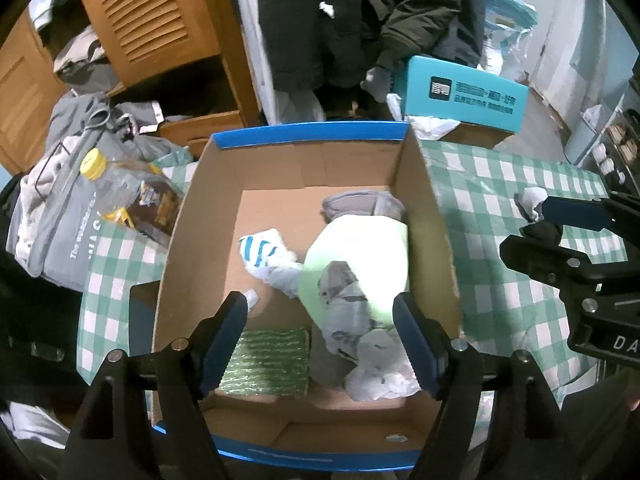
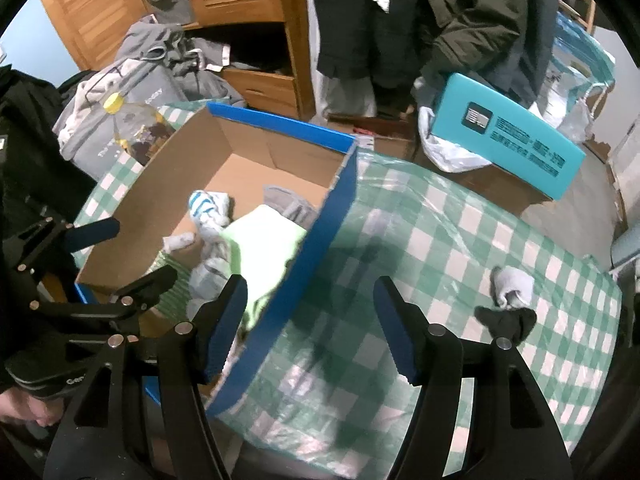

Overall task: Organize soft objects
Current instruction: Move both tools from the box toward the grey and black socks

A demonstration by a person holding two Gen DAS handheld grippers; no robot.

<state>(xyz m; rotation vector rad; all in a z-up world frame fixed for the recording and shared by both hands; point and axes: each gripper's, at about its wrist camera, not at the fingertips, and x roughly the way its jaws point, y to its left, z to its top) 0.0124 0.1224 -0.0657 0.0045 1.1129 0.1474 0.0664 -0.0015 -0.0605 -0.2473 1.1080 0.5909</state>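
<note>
An open cardboard box [image 1: 432, 216] with blue rims stands on the green checked tablecloth [image 2: 440, 240]. In it lie a pale green cloth [image 1: 360, 248], a grey-and-white garment [image 1: 344, 304], a blue-striped sock [image 1: 260, 248], a grey folded piece [image 1: 364, 204] and a green textured cloth [image 1: 268, 360]. My left gripper [image 1: 322, 308] hangs open over the box's inside, holding nothing. My right gripper [image 2: 310, 292] is open and empty above the box's right wall. On the cloth to the right lie a grey sock [image 2: 512, 286] and a black sock [image 2: 508, 320].
A teal box [image 2: 508, 136] sits beyond the table's far edge beside a white plastic bag [image 2: 448, 152]. Left of the cardboard box are a yellow-capped bottle [image 1: 116, 192] and a grey clothes pile [image 1: 60, 216]. A wooden cupboard [image 1: 132, 20] and hanging dark coats [image 1: 360, 8] stand behind.
</note>
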